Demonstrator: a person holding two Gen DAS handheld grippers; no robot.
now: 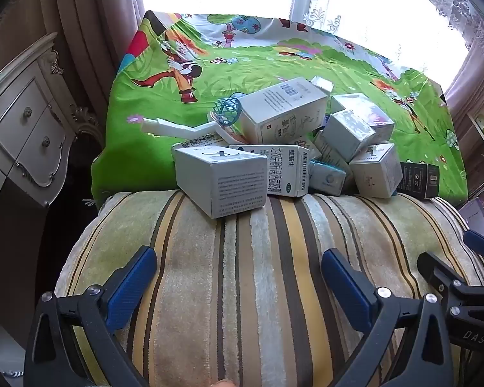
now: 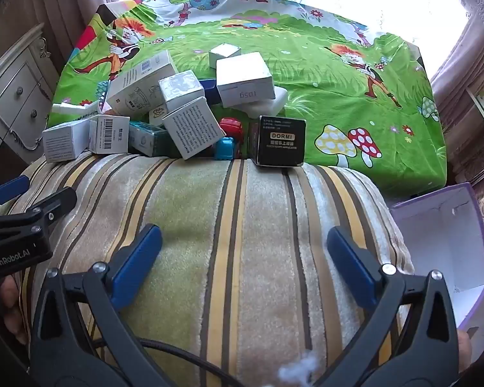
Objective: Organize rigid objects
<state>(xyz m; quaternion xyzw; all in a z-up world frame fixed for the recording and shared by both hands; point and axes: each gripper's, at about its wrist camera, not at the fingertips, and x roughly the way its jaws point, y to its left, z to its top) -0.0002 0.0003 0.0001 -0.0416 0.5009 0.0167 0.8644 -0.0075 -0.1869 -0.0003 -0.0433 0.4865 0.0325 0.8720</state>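
We are tilting the left hand-held gripper (image 1: 238,277) and right hand-held gripper (image 2: 243,251) downward, jaws wide and empty, over a striped cushion (image 1: 242,258); the pile of boxes (image 1: 284,148) is lying ahead. Only the right view is showing the purple bin (image 2: 442,242) to its right.

Bed (image 2: 306,74) wearing green cartoon-print sheet; striped plush blanket (image 2: 229,242) lying folded across near edge; heap of small cartons (image 1: 284,148) resting on sheet, spilling onto blanket; black DORMI box (image 2: 279,140) standing beside red and blue toys (image 2: 229,138)

striped cushion (image 2: 242,225) bare; box pile (image 2: 164,109) beyond
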